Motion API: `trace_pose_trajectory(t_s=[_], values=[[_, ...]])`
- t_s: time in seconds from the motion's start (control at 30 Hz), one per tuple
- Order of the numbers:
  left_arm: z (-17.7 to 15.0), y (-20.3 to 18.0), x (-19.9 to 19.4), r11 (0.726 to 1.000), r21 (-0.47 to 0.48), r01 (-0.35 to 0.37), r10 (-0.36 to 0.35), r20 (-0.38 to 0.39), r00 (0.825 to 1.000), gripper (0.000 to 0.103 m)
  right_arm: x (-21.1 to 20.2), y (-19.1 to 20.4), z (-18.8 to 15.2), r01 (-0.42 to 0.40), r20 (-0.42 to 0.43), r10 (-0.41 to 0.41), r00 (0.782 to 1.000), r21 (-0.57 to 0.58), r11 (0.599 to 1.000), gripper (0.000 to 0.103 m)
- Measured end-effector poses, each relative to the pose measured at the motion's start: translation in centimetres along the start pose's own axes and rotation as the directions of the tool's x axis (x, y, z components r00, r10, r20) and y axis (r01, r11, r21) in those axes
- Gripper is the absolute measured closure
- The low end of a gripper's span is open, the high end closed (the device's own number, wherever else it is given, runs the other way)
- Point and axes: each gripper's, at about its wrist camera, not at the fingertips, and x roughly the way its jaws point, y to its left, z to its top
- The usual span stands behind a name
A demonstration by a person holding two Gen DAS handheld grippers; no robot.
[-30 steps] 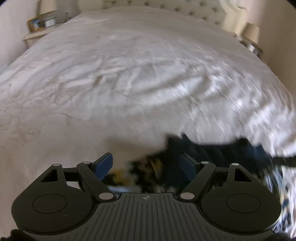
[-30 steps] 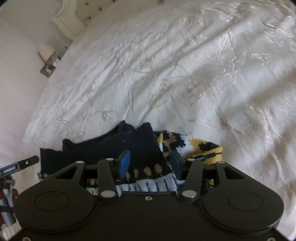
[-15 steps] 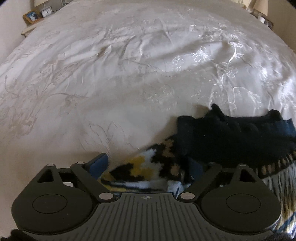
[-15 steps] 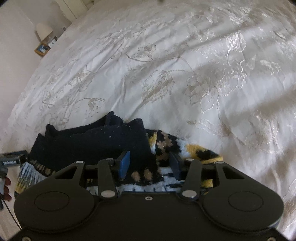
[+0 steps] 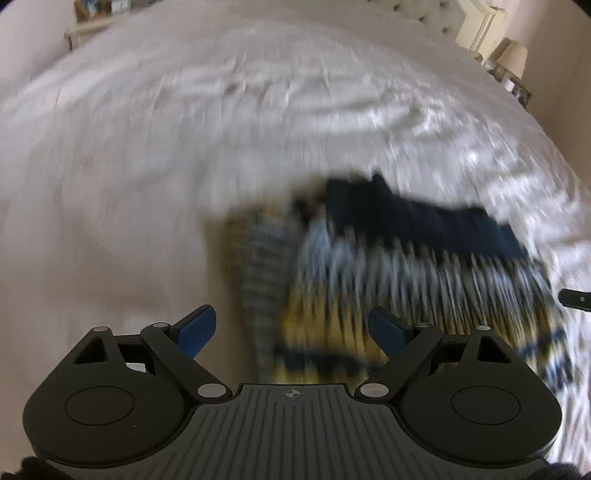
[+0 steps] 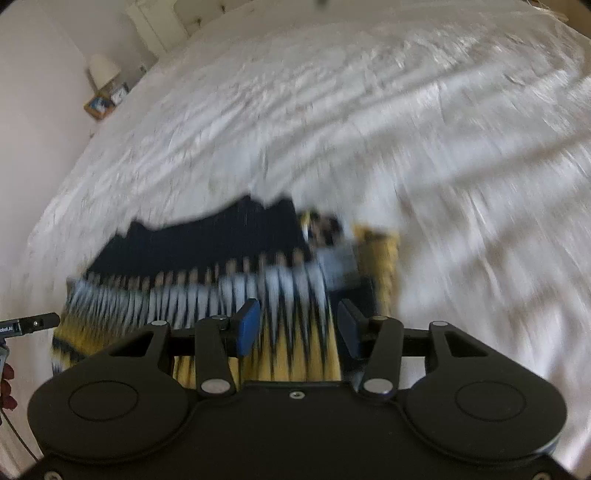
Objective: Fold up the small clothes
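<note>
A small knitted garment with a navy top band, white zigzags and a yellow lower part lies flat on the white bedspread. My left gripper hovers over its near left part. The jaws stand wide and open, and the blue pads touch nothing. In the right wrist view the same garment lies ahead and below. My right gripper hangs over its yellow right part. The jaws are half apart and open, with the knit seen flat through the gap. Both views are motion-blurred.
The embroidered bedspread stretches far beyond the garment. A lamp stands by the tufted headboard. Another lamp and a picture frame sit on a nightstand. A person's fingers show at the left edge.
Both grippers have drawn back from the garment toward the near edge of the bed. More of the knit now shows ahead of them, lying flat. The views have turned blurry.
</note>
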Motion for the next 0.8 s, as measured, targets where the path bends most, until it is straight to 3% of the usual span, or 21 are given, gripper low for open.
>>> trace_pose_trajectory(t_s=[0.17,0.3,0.53,0.67,0.73,0.77,0.8], values=[[-5.2,0.2,-0.6,0.998,-0.055,0.027,-0.03,-0.063,0.998,0.013,-2.2,-0.3,-4.7,0.025,-0.048,-0.025,0.999,0.001,1.0,0.047],[-7.2,1.0,0.1,0.996,-0.083,0.028,-0.034,-0.077,0.996,0.013,-2.5,-0.6,-7.3,0.05,-0.092,-0.048,0.995,0.022,0.998,0.047],[-6.6,1.6,1.6,0.997,-0.068,0.047,-0.053,-0.085,0.995,0.012,-1.4,-1.4,-9.5,0.064,-0.104,-0.047,0.994,0.175,0.982,0.045],[-6.3,1.4,2.3,0.993,-0.111,0.045,-0.055,-0.084,0.995,0.013,-1.1,-1.1,-9.7,0.059,-0.094,-0.04,0.995,0.212,0.975,0.042],[-6.3,1.1,2.4,0.992,-0.123,0.013,-0.022,-0.079,0.997,0.018,-0.9,-1.1,-9.8,0.061,-0.091,-0.04,0.995,0.234,0.97,0.042],[-6.3,0.8,2.4,0.994,-0.112,-0.007,-0.002,-0.08,0.997,0.029,-0.8,-1.2,-9.9,0.059,-0.091,-0.037,0.995,0.252,0.966,0.042],[-6.3,0.5,2.3,0.996,-0.093,-0.012,0.004,-0.08,0.997,0.048,-0.7,-1.3,-10.0,0.054,-0.09,-0.031,0.995,0.273,0.961,0.042]])
